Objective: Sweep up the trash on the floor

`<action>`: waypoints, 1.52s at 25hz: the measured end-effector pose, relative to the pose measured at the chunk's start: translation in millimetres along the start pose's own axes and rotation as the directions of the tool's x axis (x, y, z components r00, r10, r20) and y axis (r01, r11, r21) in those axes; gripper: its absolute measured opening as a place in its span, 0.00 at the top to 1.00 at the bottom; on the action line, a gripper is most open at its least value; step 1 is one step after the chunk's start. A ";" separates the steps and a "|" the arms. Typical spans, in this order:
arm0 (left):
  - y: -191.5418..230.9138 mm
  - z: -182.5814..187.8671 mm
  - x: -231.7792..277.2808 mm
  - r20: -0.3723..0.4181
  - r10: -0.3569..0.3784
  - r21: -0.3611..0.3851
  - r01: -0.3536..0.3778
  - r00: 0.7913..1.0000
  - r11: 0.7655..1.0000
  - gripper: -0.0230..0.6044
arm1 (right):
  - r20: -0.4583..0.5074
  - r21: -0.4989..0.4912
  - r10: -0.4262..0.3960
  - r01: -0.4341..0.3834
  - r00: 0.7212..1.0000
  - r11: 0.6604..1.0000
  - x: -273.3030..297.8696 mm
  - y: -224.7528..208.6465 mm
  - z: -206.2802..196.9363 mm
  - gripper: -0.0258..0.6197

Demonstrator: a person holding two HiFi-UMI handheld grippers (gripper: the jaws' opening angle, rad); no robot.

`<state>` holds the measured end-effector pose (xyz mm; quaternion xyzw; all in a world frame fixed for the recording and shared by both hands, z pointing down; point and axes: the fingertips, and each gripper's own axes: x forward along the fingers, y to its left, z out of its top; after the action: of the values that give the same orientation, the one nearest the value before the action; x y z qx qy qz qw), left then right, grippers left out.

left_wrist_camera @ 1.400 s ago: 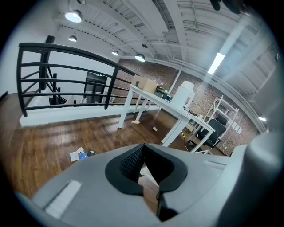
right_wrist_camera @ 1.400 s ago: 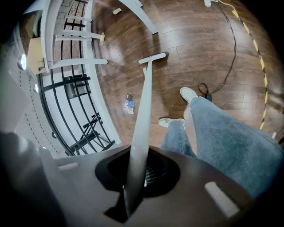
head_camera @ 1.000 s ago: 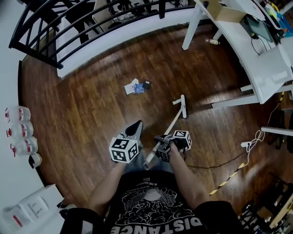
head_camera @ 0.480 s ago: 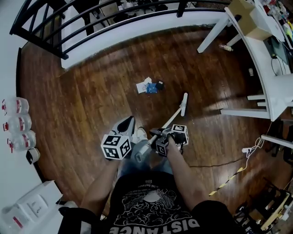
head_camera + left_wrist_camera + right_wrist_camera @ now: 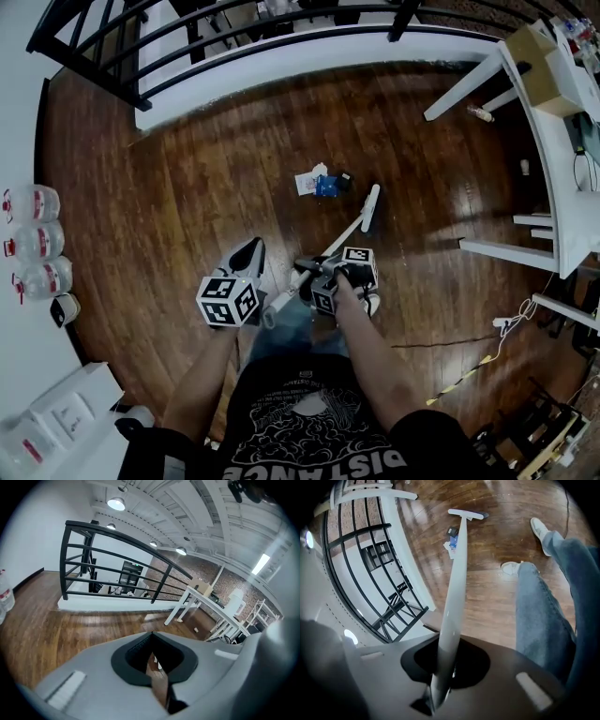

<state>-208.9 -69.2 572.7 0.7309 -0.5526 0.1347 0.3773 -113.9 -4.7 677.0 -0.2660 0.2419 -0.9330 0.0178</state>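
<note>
Head view: with your right tool (image 5: 443,667) clamped on the broom (image 5: 349,233), its head just right of the trash (image 5: 323,183), press down and sweep leftward; your left tool (image 5: 153,660) stays out of it, jaws narrow and empty.

Loft workshop — brick wall (image 5: 187,569), worktables (image 5: 548,141).
</note>
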 end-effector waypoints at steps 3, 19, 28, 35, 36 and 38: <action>15.1 11.2 1.7 0.007 0.013 -0.012 -0.013 1.000 1.000 0.96 | -0.026 -0.008 -0.016 0.016 1.000 1.000 15.5 12.1 -6.3 0.92; 73.9 36.8 -11.9 0.061 0.106 -0.073 -0.102 0.992 0.992 0.96 | -0.127 -0.104 -0.106 0.093 0.986 0.990 68.4 40.4 -42.4 0.92; 57.6 29.4 -14.5 0.073 0.085 -0.085 -0.078 0.994 0.993 0.96 | -0.079 -0.136 -0.117 0.105 0.990 0.985 40.9 34.5 -37.5 0.92; 17.3 17.6 -11.0 0.085 0.017 -0.086 -0.010 0.996 0.996 0.96 | 0.000 -0.175 -0.135 0.132 0.991 0.976 -14.6 13.9 -32.7 0.92; 8.9 15.6 -9.9 0.088 0.004 -0.086 0.003 0.996 0.996 0.96 | -0.003 -0.183 -0.136 0.133 0.991 0.974 -22.7 9.7 -34.9 0.92; -8.2 10.9 -8.5 0.091 -0.022 -0.085 0.030 0.996 0.996 0.96 | -0.009 -0.237 -0.162 0.155 0.987 0.959 -37.1 -1.0 -39.2 0.92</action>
<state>-206.9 -69.9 556.8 0.7263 -0.5649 0.0728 0.3848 -101.8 19.5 630.3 -0.2716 0.3289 -0.8998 -0.0919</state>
